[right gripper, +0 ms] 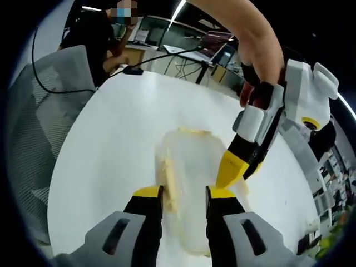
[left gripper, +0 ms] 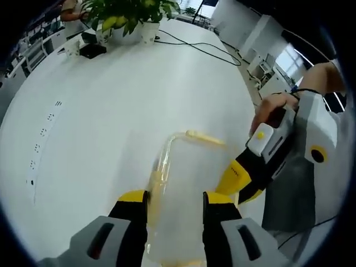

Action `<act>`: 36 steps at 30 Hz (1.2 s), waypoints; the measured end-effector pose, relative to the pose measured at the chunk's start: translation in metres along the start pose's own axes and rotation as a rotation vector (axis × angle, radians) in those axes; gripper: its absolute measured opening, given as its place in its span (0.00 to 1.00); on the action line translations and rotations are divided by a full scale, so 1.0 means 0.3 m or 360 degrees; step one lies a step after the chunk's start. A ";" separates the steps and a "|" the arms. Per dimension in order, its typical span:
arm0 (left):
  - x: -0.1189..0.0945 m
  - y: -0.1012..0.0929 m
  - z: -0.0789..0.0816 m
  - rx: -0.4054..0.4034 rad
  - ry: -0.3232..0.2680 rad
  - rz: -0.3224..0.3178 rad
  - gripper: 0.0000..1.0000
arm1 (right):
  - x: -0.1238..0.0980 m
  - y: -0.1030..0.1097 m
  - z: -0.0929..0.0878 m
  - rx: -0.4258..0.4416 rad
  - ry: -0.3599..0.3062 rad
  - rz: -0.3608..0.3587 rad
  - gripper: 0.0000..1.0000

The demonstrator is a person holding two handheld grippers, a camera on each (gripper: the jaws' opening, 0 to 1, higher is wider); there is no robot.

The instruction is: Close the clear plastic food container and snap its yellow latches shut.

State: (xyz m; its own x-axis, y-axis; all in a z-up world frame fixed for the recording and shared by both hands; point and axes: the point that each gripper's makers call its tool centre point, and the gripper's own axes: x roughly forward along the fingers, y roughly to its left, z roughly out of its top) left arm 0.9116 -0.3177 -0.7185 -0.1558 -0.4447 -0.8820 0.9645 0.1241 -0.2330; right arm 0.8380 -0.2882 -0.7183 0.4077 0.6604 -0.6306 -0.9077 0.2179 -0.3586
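The clear plastic food container (left gripper: pixel 183 189) lies on the white worktop (left gripper: pixel 111 111), between and just ahead of the jaws of both tools. In the left gripper view the left hand-held gripper (left gripper: pixel 175 203) has its yellow-tipped jaws standing apart to either side of the container's near end, with no visible squeeze on it; the right hand-held gripper (left gripper: pixel 242 181) comes in from the right with its tip against the container's side. In the right gripper view the right hand-held gripper (right gripper: pixel 183 197) likewise has its jaws apart, straddling the near edge of the container (right gripper: pixel 189 167), while the left hand-held gripper (right gripper: pixel 236 167) bears on the far side. Whether the lid is fully seated cannot be told through the blur. Judgement: the step in hand is latching; one tool should steady the body flat on the worktop while the other presses a yellow latch (left gripper: pixel 206 137) squarely down until it seats, avoiding a glancing push that could slide the light container. Count: one container; two hand-held grippers; yellow latches visible along at least two edges (right gripper: pixel 167 183), exact number not determinable; one potted plant (left gripper: pixel 130 19) at the far end of the worktop; one grey mesh chair (right gripper: pixel 44 111) beside it.
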 end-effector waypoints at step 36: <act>0.012 0.014 0.002 -0.0077 0.0028 0.0002 0.27 | 0.004 -0.008 -0.010 -0.0031 0.0032 -0.0002 0.21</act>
State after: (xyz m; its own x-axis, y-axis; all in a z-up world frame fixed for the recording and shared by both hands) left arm 0.9153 -0.3195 -0.7225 -0.1587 -0.4287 -0.8894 0.9534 0.1674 -0.2508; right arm 0.8410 -0.2901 -0.7204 0.4108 0.6455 -0.6439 -0.9052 0.2047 -0.3724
